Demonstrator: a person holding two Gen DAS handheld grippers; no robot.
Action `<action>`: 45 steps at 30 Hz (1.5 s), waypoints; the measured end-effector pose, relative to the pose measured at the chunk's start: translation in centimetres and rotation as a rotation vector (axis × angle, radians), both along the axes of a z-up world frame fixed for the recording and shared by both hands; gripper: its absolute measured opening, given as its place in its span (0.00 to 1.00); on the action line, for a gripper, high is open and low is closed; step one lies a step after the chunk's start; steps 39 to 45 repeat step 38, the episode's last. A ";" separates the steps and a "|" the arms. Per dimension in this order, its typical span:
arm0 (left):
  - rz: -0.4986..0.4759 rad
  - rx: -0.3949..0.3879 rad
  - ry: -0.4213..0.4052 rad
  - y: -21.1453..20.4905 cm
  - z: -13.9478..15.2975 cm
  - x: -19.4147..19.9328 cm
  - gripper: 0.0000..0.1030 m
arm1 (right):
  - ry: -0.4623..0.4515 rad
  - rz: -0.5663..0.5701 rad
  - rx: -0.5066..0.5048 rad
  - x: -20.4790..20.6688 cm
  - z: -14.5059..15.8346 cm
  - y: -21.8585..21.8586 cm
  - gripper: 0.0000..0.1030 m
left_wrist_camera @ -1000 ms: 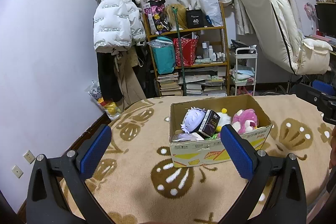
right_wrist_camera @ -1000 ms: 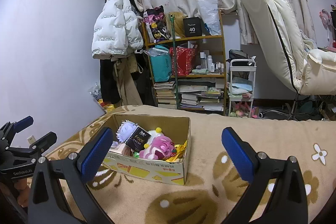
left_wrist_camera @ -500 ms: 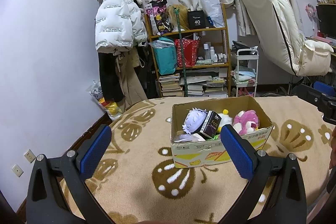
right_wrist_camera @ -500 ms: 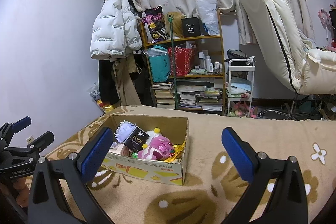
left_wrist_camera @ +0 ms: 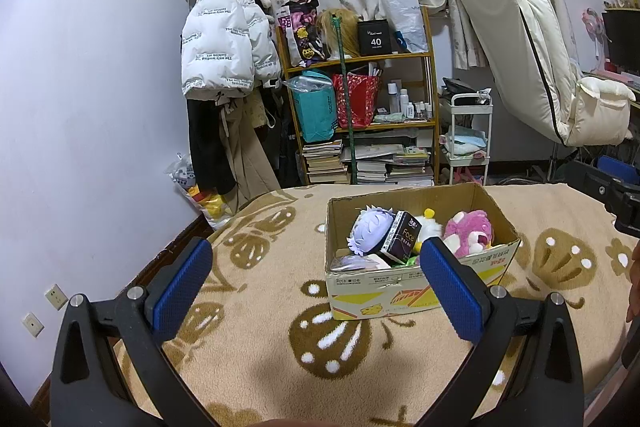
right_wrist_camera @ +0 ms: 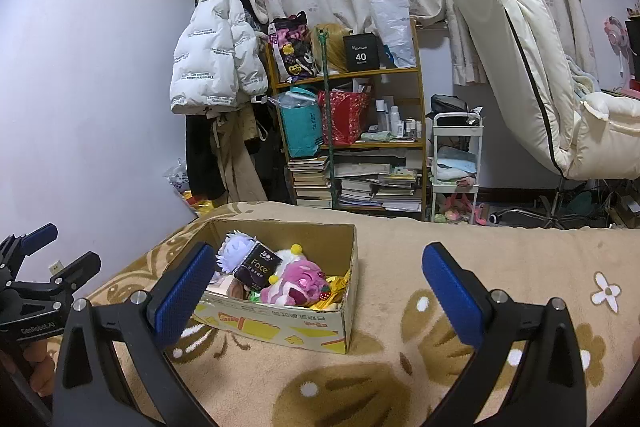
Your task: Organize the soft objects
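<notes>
1. Soft toys, a pink plush point(left_wrist_camera: 469, 231) and a pale purple one point(left_wrist_camera: 369, 229), sit half buried in a cardboard box point(left_wrist_camera: 416, 289) on a fuzzy patterned blanket point(left_wrist_camera: 256, 339).
2. What lies beneath them is hidden.
3. Left gripper point(left_wrist_camera: 316, 285) and right gripper point(right_wrist_camera: 314, 293) hold their ribbed blue pads wide apart, empty.
4. A glossy dark packet point(right_wrist_camera: 257, 268) leans between the toys.

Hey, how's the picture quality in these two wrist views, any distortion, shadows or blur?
Left wrist view: strong fisheye bending, dark vignette corners; a soft shadow on the blanket below the open left gripper; cardboard box sharp. Right wrist view: same bending; right gripper open, box sharp, even indoor light.
</notes>
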State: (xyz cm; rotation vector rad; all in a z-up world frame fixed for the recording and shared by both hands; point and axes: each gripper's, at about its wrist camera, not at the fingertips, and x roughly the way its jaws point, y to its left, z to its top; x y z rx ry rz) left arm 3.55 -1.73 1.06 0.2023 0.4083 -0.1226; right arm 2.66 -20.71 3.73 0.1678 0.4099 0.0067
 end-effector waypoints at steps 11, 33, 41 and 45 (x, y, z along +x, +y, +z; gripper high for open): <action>-0.001 -0.001 0.002 0.2 0.1 0.1 0.99 | 0.000 0.001 -0.001 0.0 0.1 -0.1 1.00; 0.002 -0.005 0.002 0.3 0.2 0.0 0.99 | 0.002 0.004 0.000 0.1 0.2 -0.5 1.00; 0.000 -0.006 0.002 0.3 0.1 0.1 0.99 | 0.002 0.006 -0.002 0.1 0.2 -0.5 1.00; 0.000 -0.006 0.002 0.3 0.1 0.1 0.99 | 0.002 0.006 -0.002 0.1 0.2 -0.5 1.00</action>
